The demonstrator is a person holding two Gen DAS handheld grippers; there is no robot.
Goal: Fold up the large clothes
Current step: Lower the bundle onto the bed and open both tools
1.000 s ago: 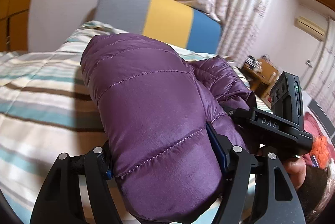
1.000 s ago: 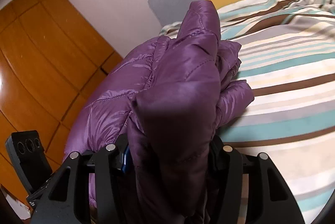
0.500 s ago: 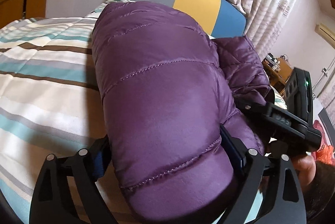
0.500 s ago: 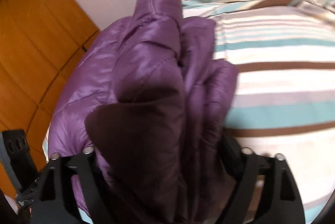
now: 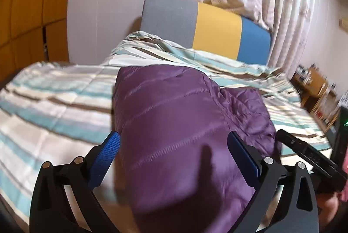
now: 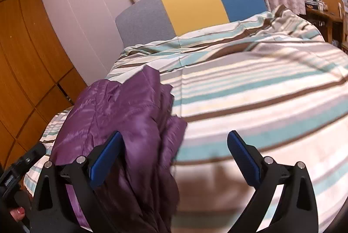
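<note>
Left wrist view shows the purple jacket (image 5: 187, 124) lying folded on the striped bed (image 5: 54, 106), lower centre. Both the left gripper (image 5: 174, 159) and right gripper (image 6: 174, 159) have just been opening their jaws, releasing it; tidying likely remains.

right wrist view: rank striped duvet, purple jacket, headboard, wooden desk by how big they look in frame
1. striped duvet, fills most of the frame
2. purple jacket, though nearness to the camera inflates it
3. headboard
4. wooden desk, small at the far right edge
</note>
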